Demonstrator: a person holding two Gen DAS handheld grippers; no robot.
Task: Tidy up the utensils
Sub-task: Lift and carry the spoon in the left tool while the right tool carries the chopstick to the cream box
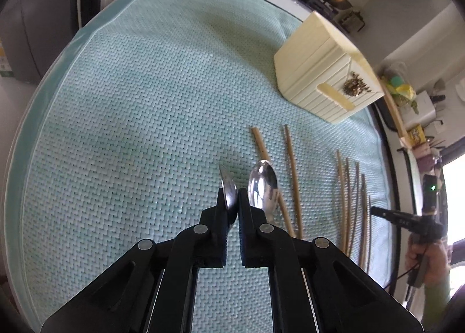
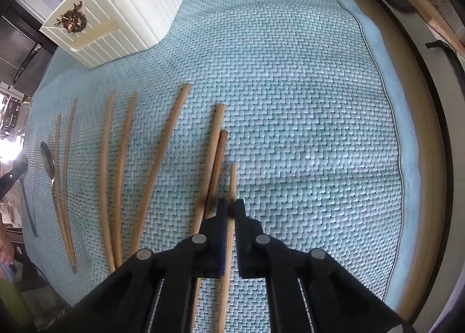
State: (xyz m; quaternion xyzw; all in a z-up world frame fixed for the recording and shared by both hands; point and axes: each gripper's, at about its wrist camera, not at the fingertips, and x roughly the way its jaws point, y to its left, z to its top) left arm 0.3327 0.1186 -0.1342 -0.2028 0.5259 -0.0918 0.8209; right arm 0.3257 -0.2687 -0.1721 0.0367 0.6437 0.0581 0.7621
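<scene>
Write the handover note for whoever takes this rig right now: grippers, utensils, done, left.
Left gripper: shut on a spoon, held edge-on above the mat.
Right gripper: shut on one chopstick, lifted beside the two nearest ones.
Second spoon lies on the mat, partly over a chopstick. The other chopsticks lie spread across the mat.
Cream holder box stands at the far end; its inside is not visible.
Done: one spoon and one chopstick picked up.
Left: probably placing both in the box, then gathering the rest.
</scene>
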